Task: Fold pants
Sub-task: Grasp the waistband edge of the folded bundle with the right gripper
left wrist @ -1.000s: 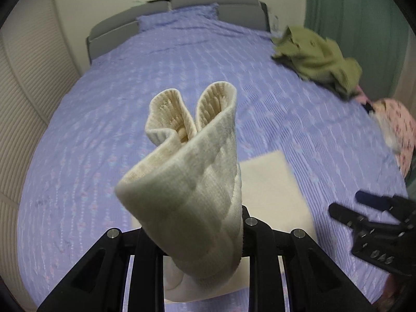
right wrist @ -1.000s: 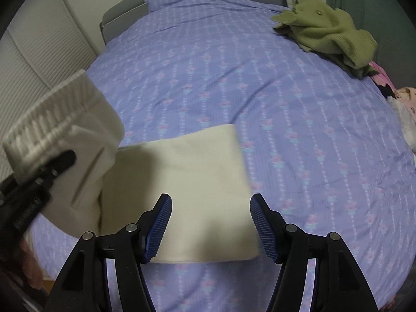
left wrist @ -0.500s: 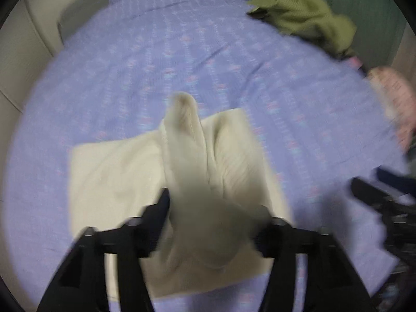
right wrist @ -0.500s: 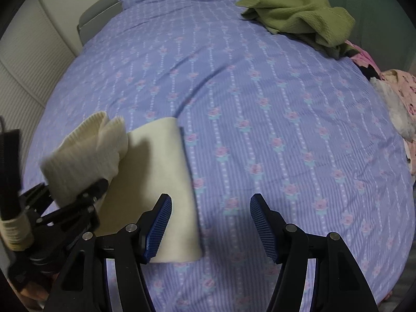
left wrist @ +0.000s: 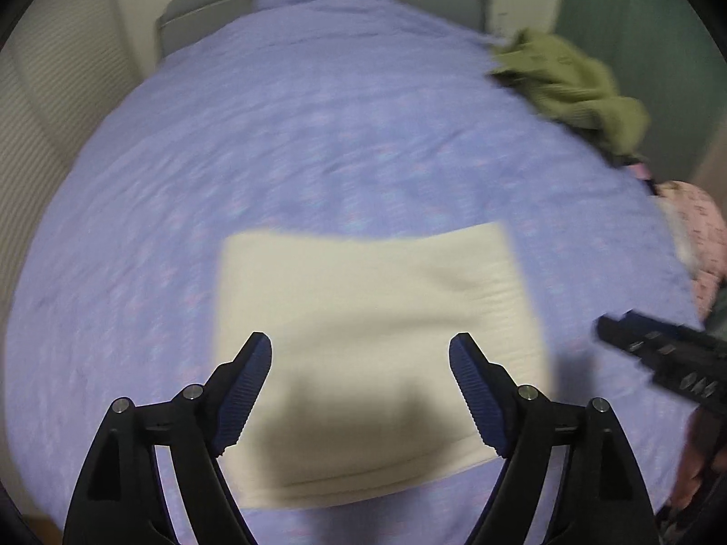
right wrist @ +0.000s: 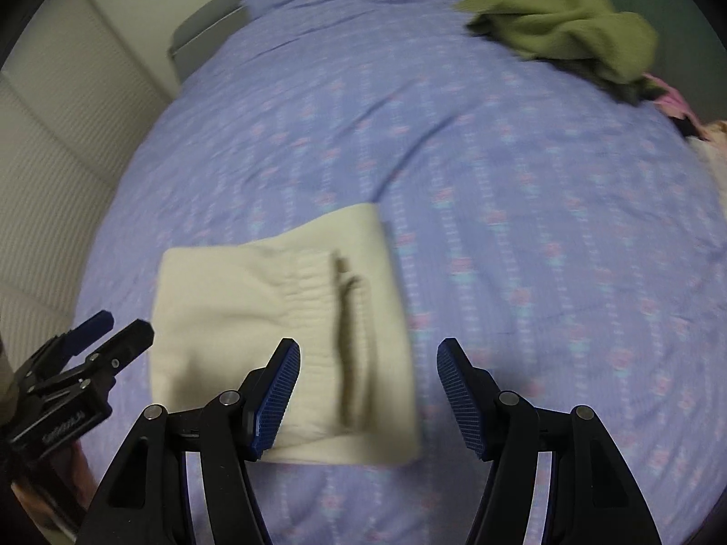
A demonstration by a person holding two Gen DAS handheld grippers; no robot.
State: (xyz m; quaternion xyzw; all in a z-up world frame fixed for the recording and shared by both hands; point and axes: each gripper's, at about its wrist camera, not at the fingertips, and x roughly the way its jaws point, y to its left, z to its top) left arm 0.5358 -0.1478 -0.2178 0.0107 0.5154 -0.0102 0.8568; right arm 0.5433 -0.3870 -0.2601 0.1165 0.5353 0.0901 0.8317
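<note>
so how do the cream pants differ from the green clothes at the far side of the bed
The cream pants lie folded flat into a neat rectangle; the green clothes sit in a crumpled heap. The pants are close, just ahead of both open grippers, left and right; the green clothes are far off near the bed's edge. Colour differs too: pale cream against olive green. Both rest on the purple bed, untouched by either gripper.

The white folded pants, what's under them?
The cream pants lie flat on the purple flowered bedsheet, which shows all around them. Whatever lies directly beneath the fabric is covered, so it cannot be seen.
</note>
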